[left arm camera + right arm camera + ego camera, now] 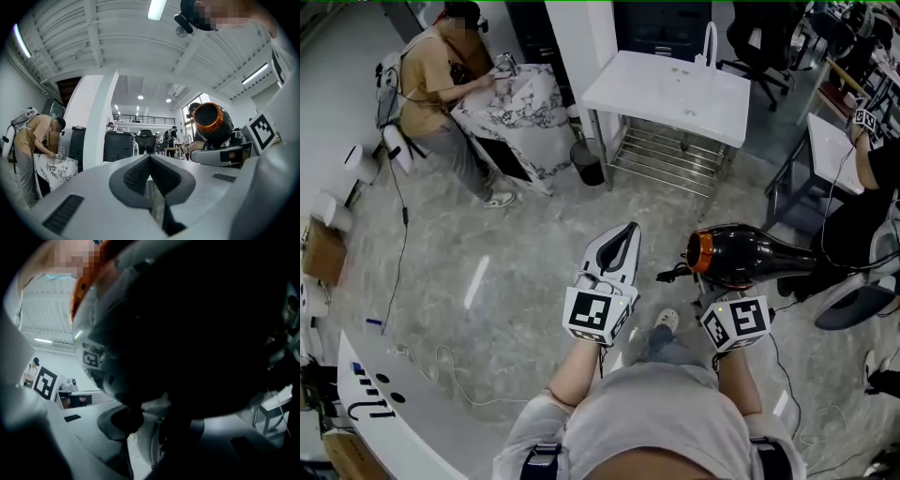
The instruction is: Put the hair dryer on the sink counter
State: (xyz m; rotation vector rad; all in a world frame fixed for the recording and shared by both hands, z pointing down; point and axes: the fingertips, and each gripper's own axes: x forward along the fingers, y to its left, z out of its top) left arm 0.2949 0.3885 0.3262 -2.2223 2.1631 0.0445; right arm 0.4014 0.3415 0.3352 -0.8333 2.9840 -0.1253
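Note:
The hair dryer [752, 255] is black with an orange ring at its mouth, and my right gripper [719, 292] is shut on its handle from below. It lies level over the floor, mouth to the left. In the right gripper view the dryer's dark body [187, 324] fills most of the picture above the jaws. My left gripper [623, 232] is shut and holds nothing, just left of the dryer. From the left gripper view the dryer [213, 123] shows at the right. The white sink counter [652, 89] with its faucet [710, 42] stands ahead across the floor.
A person [441, 70] stands at a marble-patterned sink [520, 108] at the far left. A black bin [589, 161] sits by the counter's leg, with a wire rack [670, 159] under the counter. A curved white table [384, 412] is at the lower left, and chairs and a desk [830, 141] at right.

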